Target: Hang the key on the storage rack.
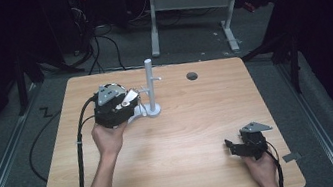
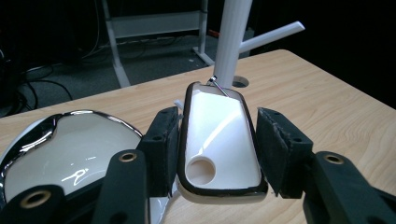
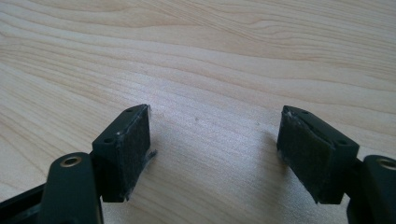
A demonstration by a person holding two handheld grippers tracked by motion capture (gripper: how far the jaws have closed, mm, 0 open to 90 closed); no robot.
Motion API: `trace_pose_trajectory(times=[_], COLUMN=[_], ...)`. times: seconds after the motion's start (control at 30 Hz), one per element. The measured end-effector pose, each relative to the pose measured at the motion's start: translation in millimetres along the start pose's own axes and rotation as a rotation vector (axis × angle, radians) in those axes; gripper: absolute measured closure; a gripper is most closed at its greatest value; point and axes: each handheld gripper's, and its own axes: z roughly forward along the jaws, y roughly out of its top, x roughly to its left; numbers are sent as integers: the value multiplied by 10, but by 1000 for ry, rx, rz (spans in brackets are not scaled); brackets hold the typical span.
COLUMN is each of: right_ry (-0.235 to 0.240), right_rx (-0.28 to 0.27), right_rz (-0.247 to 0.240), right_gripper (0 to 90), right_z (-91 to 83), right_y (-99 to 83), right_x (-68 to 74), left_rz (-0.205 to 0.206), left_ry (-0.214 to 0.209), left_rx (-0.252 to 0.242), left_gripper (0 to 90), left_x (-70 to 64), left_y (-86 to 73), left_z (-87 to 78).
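Black jaws of the left gripper (image 2: 217, 149) are sitting either side of a white case (image 2: 219, 140), a phone-shaped shell with a dark rim and a round camera hole. Left pad looks to be touching the rim; right pad is showing a thin gap, so I cannot tell whether it is clamping or just bracketing. A thin wire hook (image 2: 218, 86) is sitting at the case's far end. Beside it a glossy white mouse (image 2: 70, 149) with chrome trim is lying low at the left of the left gripper view.

Table (image 1: 186, 136), light wood grain, is taking most of the high view. A white stand (image 1: 151, 88), a post with side pegs on a round base, is standing left of centre near the far edge, and the left gripper (image 1: 131, 100) is working just beside it with the case held at peg level. A round grommet hole (image 1: 192, 75) is sitting right of the stand.

Right gripper (image 1: 236, 145) is resting near the front right corner, well apart from the stand, jaws spread wide over bare wood, holding nothing.

Likely step: hanging the case on, or lifting it off, a peg. Next move is probably calling for lining the hook up with the peg.

Room is dark, with cables on a grey floor and another white-legged desk (image 1: 191, 3) behind.
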Motion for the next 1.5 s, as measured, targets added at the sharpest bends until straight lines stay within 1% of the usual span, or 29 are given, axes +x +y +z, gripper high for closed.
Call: trace_pose_trajectory(times=[0.07,0.17,0.23,0.33,0.43,0.53,0.7,0.87,1.03,1.27,1.5], right_ry=[0,1,1,1,0,0,1,1,2,2,2], right_rx=[0,0,0,0,0,1,1,1,2,1,1], right_rz=[0,0,1,-2,-2,-2,-2,-2,-3,-3,-2], right_gripper=[258,257,257,257,257,257,257,256,256,256,256], right_z=[0,0,-1,0,0,-2,-2,-2,-3,-2,-2], right_y=[0,0,0,0,0,-1,-1,-1,-1,-1,-1], right_x=[0,0,0,0,1,3,3,3,3,3,3], left_rz=[-2,-24,-27,-20,-6,3,1,4,-11,-15,-6], left_ry=[5,9,10,13,18,18,23,16,2,0,2], left_rx=[-4,-15,-17,-21,-9,-11,-18,-17,-34,-48,-69], left_gripper=[509,509,509,509,509,509,509,509,509,509,509], left_x=[10,45,59,66,62,39,35,24,19,25,9], left_y=[15,29,37,62,95,134,203,237,249,266,312], left_z=[9,12,9,3,24,24,32,51,50,20,-39])
